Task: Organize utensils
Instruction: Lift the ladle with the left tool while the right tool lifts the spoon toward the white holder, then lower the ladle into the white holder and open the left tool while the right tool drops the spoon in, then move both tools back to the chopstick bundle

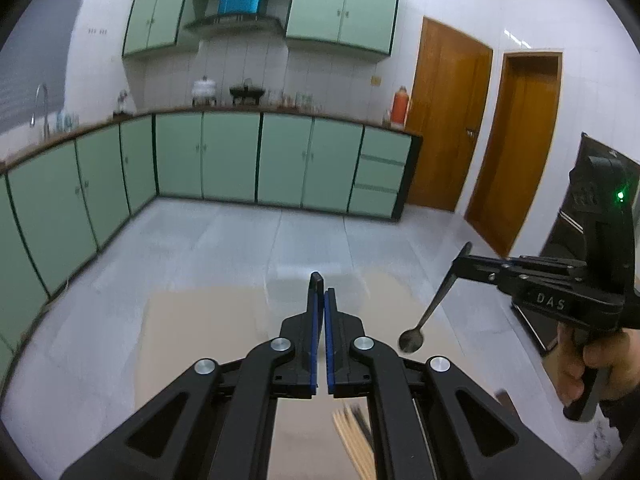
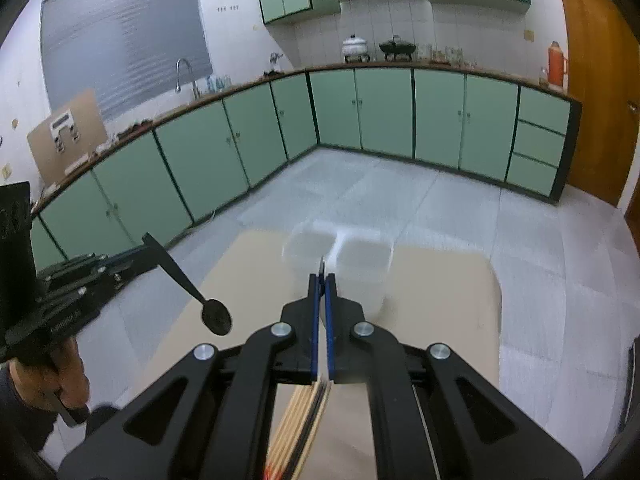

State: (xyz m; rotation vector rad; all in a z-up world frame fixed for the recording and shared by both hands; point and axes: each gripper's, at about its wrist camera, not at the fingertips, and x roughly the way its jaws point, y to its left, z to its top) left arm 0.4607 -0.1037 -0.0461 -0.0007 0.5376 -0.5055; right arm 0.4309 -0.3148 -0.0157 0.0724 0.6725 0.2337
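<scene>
Metal spoon pinched in right tool, other spoon pinched in left tool, both above tabletop. Mid-carry; next, lower into clear bin, release.

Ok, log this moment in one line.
left gripper shut on left spoon | right gripper shut on right spoon | chopsticks lying on table | two clear bins ahead

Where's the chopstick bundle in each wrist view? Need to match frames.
Left wrist: chopsticks at the bottom edge, slightly right of centre.
Right wrist: chopsticks at the bottom edge, slightly left of centre.
Shared landmark: orange thermos on the counter near the wooden door.
</scene>
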